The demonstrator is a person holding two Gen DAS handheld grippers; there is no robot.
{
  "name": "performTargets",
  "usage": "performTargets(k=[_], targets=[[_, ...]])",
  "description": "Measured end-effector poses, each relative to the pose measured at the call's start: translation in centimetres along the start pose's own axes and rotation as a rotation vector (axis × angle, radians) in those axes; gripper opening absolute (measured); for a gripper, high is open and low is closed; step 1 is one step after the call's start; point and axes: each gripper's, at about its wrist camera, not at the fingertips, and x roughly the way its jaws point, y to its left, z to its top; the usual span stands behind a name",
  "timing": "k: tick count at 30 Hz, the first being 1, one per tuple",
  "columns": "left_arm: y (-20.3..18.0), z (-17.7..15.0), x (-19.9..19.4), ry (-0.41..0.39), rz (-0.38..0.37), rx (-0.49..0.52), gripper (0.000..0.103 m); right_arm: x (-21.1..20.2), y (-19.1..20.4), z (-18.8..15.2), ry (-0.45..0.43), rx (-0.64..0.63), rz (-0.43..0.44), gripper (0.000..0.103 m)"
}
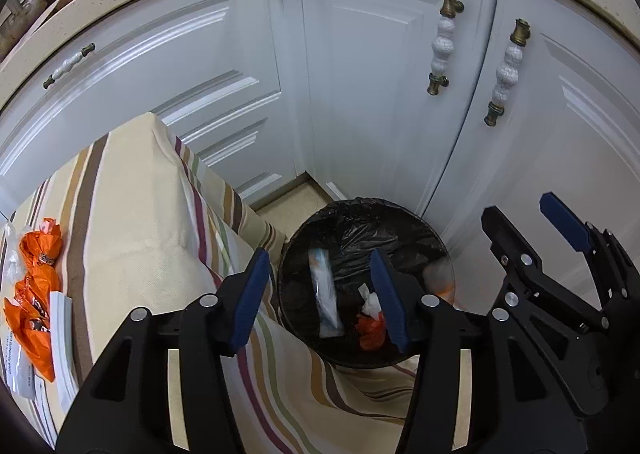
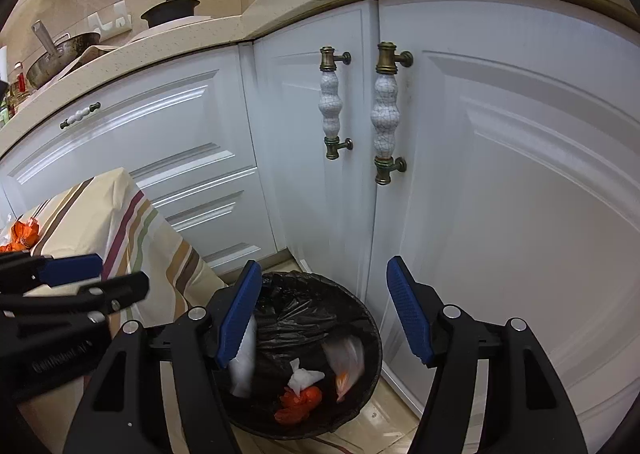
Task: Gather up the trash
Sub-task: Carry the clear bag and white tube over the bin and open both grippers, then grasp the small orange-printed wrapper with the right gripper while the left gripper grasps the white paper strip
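A round bin lined with a black bag [image 1: 352, 222] stands on the floor by the white cabinets. In it lie a pale blue-white wrapper [image 1: 326, 294], a white tissue [image 1: 372, 304] and an orange wrapper [image 1: 372, 330]. My left gripper [image 1: 320, 294] is open and empty above the bin. My right gripper [image 2: 324, 318] is open above the same bin [image 2: 352, 310]; a blurred clear wrapper with orange [image 2: 346, 364] and a blurred white wrapper [image 2: 244, 362] show inside it. Orange wrappers [image 1: 36, 286] and white papers [image 1: 60, 334] lie on the striped tablecloth [image 1: 132, 214] at the left.
White cabinet doors with ceramic handles [image 2: 384, 114] stand right behind the bin. The countertop [image 2: 168, 42] above holds a pan and a pot. The right gripper [image 1: 560, 230] shows in the left wrist view; the left gripper [image 2: 80, 278] shows in the right wrist view.
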Motion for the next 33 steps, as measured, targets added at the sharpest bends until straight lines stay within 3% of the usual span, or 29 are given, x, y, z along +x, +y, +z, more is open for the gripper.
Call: performTargets(k=[8, 16, 23, 26, 28, 33], targets=[[1.7, -0.7, -3.4, -0.058, -0.003, -0.022, 0.052, -1.7, 0.5, 0.1, 0.001, 0.012, -0.006, 0.064], [6.4, -2.7, -7.9, -0.1, 0.029, -0.069, 0.052, -5.5, 4.2, 0.4, -0.02, -0.009, 0.045, 0.064], [12.7, -5.9, -11.9, -0.122, 0.126, -0.133, 0.053, -8.4, 9.8, 0.2, -0.034, -0.058, 0.15, 0.064], [15.8, -7.5, -13.3, -0.116, 0.175, -0.172, 0.055, -9.4, 12.3, 0.0, -0.037, -0.088, 0.199, 0.065], [17.7, -8.8, -14.0, -0.112, 0.208, -0.199, 0.061, -9.8, 14.2, -0.2, -0.032, -0.114, 0.234, 0.065], [22.1, -12.0, -15.1, -0.08, 0.28, -0.266, 0.061, -10.3, 18.0, -1.0, -0.011, -0.173, 0.302, 0.065]])
